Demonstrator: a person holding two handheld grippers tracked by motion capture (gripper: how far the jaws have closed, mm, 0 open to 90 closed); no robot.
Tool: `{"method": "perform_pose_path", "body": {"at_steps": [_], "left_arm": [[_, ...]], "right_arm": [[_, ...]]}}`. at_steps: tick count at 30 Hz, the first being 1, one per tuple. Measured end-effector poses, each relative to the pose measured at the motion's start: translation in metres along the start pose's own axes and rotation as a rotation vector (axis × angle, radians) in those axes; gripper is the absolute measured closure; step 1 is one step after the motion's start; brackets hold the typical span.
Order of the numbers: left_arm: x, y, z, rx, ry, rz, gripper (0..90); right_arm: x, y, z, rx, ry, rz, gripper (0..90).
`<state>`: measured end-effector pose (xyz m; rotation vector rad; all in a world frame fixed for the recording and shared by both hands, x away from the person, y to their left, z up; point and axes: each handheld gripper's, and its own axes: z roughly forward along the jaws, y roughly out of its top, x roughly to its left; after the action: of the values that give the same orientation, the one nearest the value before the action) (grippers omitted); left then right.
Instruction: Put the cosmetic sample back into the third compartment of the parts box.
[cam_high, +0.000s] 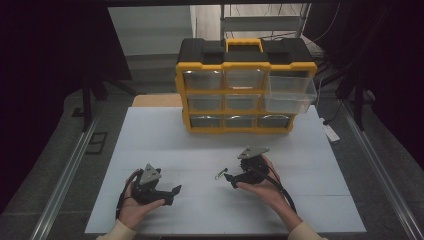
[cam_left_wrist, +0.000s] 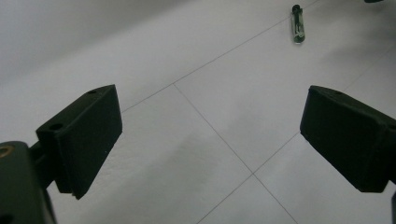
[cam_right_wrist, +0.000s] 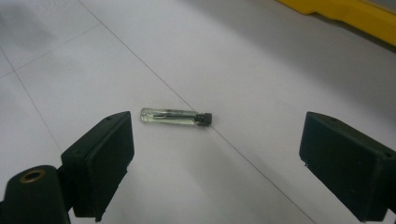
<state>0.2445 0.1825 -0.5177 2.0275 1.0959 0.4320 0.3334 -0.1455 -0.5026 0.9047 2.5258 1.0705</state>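
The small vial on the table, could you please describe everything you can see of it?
The vial is a slim clear tube, glass or plastic by its look, with a small black cap on one end and something thin and dark inside. It lies flat on its side on the white table, across one of its thin lines. Nothing touches it: the right hand-held gripper has its jaws wide open just short of it, and the left hand-held gripper is farther off.
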Motion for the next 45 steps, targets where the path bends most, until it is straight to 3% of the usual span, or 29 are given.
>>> {"method": "perform_pose_path", "body": {"at_steps": [22,35,45], "left_arm": [[-0.001,-0.001,-0.001,0.001,-0.002,0.004,5.8],[0.001,-0.003,-0.002,0.002,0.0,-0.007,5.7],[0.0,-0.004,-0.002,0.004,0.003,-0.007,5.7]], "right_arm": [[0.022,0.013,0.037,0.136,-0.001,-0.065,9.0],[0.025,0.018,0.05,0.189,-0.007,-0.044,11.0],[0.032,0.021,0.054,0.212,-0.045,-0.027,15.4]]}}
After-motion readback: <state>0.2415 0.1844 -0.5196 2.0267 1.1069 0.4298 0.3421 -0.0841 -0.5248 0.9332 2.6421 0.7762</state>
